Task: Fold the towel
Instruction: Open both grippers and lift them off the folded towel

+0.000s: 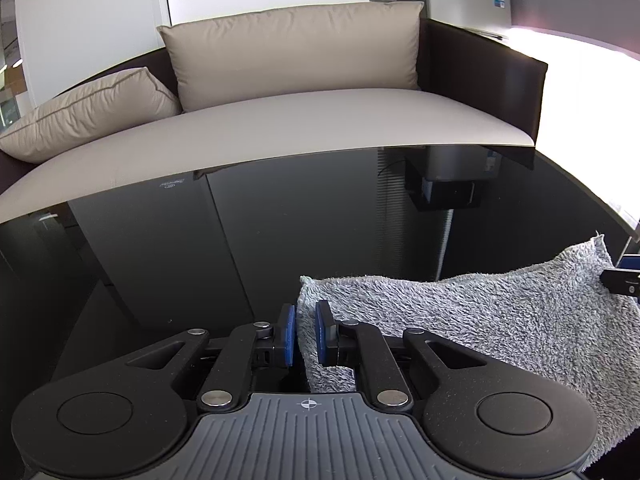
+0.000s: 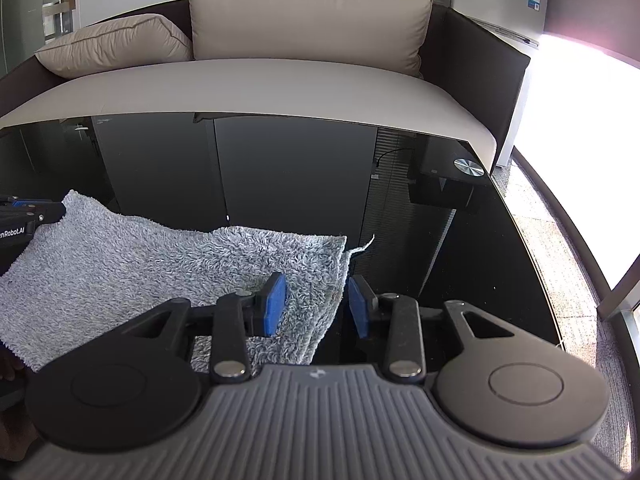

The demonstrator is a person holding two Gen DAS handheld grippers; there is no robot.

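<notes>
A grey fluffy towel (image 1: 500,320) is seen on a black glossy table (image 1: 200,260), lying in the part of the surface nearest to the cameras. In the left wrist view it reaches toward the right edge of the table; in the right wrist view the towel (image 2: 140,272) is spread from the left side to about the middle of the near part.

The left gripper (image 1: 306,334) is clenched on the left edge of the towel: the fabric is pinched between its two blue pads (image 1: 287,336), and the cloth there is lifted a little and gathered into a fold. In the right wrist view the same left gripper (image 2: 24,216) is seen at the far left corner of the towel, which is raised there.

The right gripper (image 2: 316,304) is held at the right edge of the towel. Its jaws are parted and no earlier state is told here; the left blue pad (image 2: 276,306) is placed over the towel, and the other pad is beside the towel's edge, above the bare table. The pads are not pressed on the cloth, so the towel is released on this side. A loose thread (image 2: 362,249) is seen at the far right corner of the towel.

Behind the far edge of the table a beige sofa (image 2: 260,84) with two cushions (image 2: 308,24) is seen. A small round metal disc (image 2: 467,168) lies near the far right corner of the table.
</notes>
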